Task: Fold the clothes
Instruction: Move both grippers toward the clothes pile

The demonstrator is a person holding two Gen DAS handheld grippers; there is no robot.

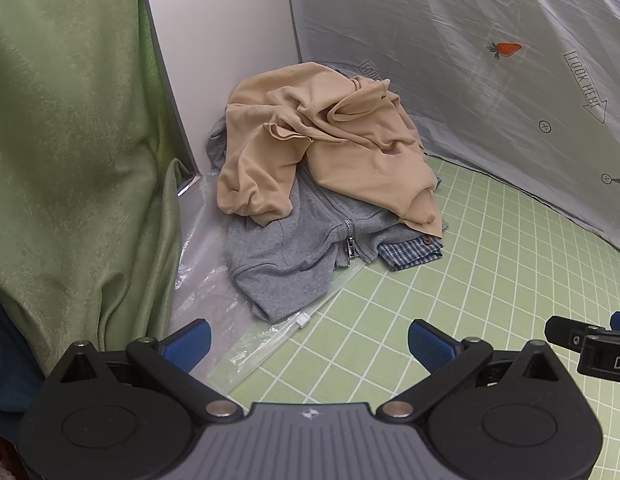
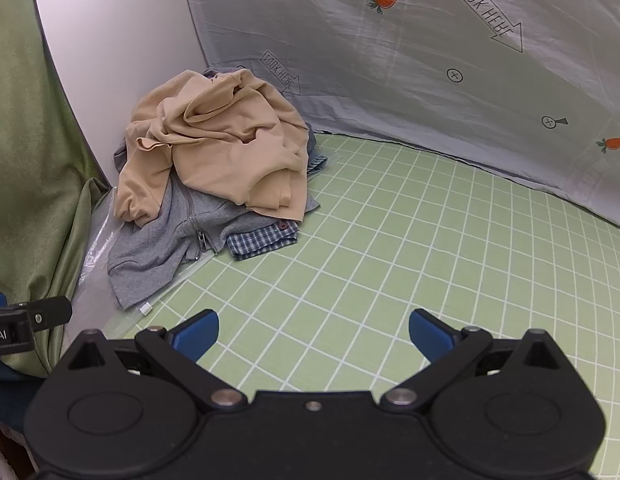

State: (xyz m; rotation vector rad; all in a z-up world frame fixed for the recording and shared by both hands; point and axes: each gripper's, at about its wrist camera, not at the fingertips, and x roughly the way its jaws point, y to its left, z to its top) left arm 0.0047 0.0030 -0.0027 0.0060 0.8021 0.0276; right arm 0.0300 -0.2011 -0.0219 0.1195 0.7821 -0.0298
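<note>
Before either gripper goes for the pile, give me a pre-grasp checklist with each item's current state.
1. Left gripper open and empty: ok.
2. Right gripper open and empty: ok.
3. Tan garment on top of the pile, free to lift first: ok.
4. Grey zip hoodie clear of the plastic bag: not ok, it lies on the bag.
5. Bare green grid mat to fold on: ok.
6. Plaid shirt untangled: cannot tell, mostly buried.
</note>
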